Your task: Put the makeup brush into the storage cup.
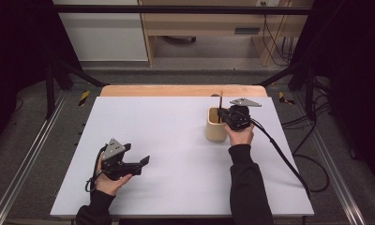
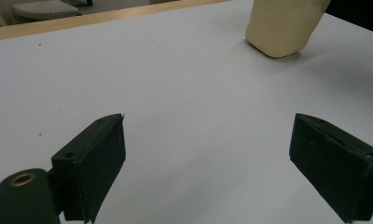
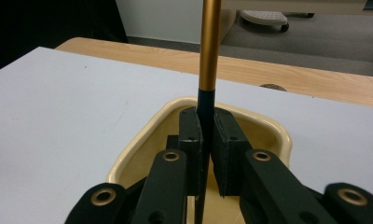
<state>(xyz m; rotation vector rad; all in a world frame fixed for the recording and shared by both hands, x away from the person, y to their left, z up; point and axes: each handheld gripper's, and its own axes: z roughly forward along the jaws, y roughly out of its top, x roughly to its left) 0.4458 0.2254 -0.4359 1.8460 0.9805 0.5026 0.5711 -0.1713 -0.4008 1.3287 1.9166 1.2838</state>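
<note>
A cream cup (image 1: 214,129) stands on the white table top (image 1: 176,140) right of centre. My right gripper (image 1: 222,117) hangs over its mouth, shut on a thin stick (image 1: 220,101) with a gold upper part and a black lower part. In the right gripper view the stick (image 3: 210,42) stands upright between the jaws of the right gripper (image 3: 205,135), and its lower end goes down into the cup (image 3: 268,128). My left gripper (image 1: 143,161) rests near the front left, open and holding nothing. In the left gripper view the left gripper (image 2: 208,158) points across bare table toward the cup (image 2: 282,25).
A wooden strip (image 1: 176,90) runs along the table's far edge. Black frame bars and cables stand to either side, and a cable (image 1: 288,164) trails from the right gripper off the table's right side.
</note>
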